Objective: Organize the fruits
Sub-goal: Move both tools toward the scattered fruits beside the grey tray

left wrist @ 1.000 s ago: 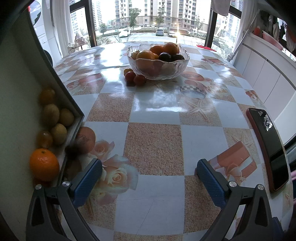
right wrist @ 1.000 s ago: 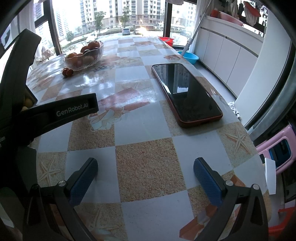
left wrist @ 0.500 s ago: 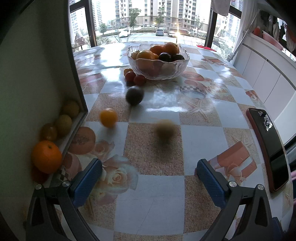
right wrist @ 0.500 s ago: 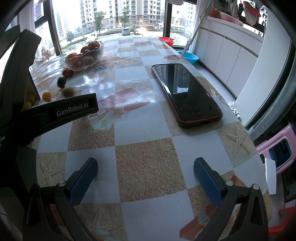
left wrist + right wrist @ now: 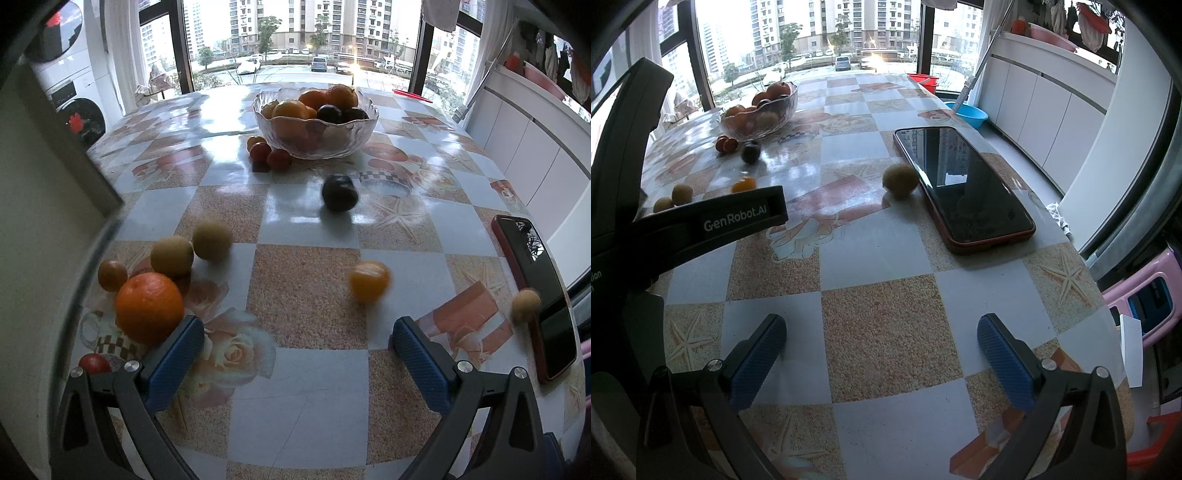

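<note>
Loose fruit lies scattered over the checked table. A big orange (image 5: pixel 149 307) rests beside my left gripper's left finger, with two brownish-green fruits (image 5: pixel 171 255) and a small orange fruit (image 5: pixel 112 274) behind it. A small red fruit (image 5: pixel 94 363) sits at the left edge. A blurred mandarin (image 5: pixel 369 280) and a dark plum (image 5: pixel 339 192) are mid-table. One brown fruit (image 5: pixel 900 181) touches the phone (image 5: pixel 964 182). A glass bowl (image 5: pixel 316 141) of fruit stands far back. My left gripper (image 5: pixel 295 360) and right gripper (image 5: pixel 882 358) are both open, holding nothing.
Three small red and orange fruits (image 5: pixel 268 153) lie beside the bowl. A pale tilted tray or board (image 5: pixel 48 155) fills the left of the left wrist view. The table's right edge drops off just past the phone, with white cabinets (image 5: pixel 1045 110) beyond.
The tray at the left has tipped up and its fruit has spilled out. The mandarin, plum and a brown fruit rolled right across the table; the brown one reached the phone. Both grippers stayed put.
</note>
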`<move>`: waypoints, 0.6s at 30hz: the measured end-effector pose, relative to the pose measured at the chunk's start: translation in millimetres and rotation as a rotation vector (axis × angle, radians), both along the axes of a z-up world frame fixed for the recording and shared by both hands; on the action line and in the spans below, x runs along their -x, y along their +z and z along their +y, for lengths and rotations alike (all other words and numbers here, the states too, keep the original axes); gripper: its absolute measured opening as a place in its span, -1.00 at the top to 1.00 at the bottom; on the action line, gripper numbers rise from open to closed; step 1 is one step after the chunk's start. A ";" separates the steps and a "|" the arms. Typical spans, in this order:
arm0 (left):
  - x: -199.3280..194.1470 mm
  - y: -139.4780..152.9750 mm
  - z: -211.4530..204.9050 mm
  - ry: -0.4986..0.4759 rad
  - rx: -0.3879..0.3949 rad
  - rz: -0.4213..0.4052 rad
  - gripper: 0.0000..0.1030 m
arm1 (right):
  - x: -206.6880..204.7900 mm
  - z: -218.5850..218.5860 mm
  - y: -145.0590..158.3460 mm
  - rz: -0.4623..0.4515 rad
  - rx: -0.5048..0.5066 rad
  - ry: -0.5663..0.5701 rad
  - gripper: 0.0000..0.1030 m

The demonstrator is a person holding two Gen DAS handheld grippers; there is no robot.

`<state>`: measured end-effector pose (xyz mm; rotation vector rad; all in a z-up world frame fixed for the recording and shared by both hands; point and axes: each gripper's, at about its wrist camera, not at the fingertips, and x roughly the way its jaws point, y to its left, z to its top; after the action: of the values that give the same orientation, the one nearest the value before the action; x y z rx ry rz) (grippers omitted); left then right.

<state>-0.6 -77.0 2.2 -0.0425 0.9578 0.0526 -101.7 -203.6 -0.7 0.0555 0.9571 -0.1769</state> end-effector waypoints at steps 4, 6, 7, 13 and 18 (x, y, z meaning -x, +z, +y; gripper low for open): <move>-0.7 0.0 -1.1 0.000 0.000 0.000 -1.00 | 0.0 0.1 0.0 0.000 0.000 0.000 -1.00; 0.1 0.0 -0.1 0.000 0.000 0.000 -1.00 | 0.1 0.1 0.0 -0.001 0.000 -0.001 -1.00; -0.7 -0.1 -1.0 0.000 0.000 0.000 -1.00 | 0.1 0.1 0.0 -0.001 -0.001 -0.001 -1.00; -0.6 0.0 -1.1 0.000 0.000 0.000 -1.00 | 0.1 0.2 0.0 -0.001 0.000 -0.001 -1.00; 0.1 0.0 -0.1 0.000 0.000 0.000 -1.00 | 0.4 -0.4 0.4 0.006 -0.004 0.008 -1.00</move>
<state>-0.7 -77.1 2.2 -0.0423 0.9578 0.0525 -102.1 -204.1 -0.3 0.0546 0.9638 -0.1684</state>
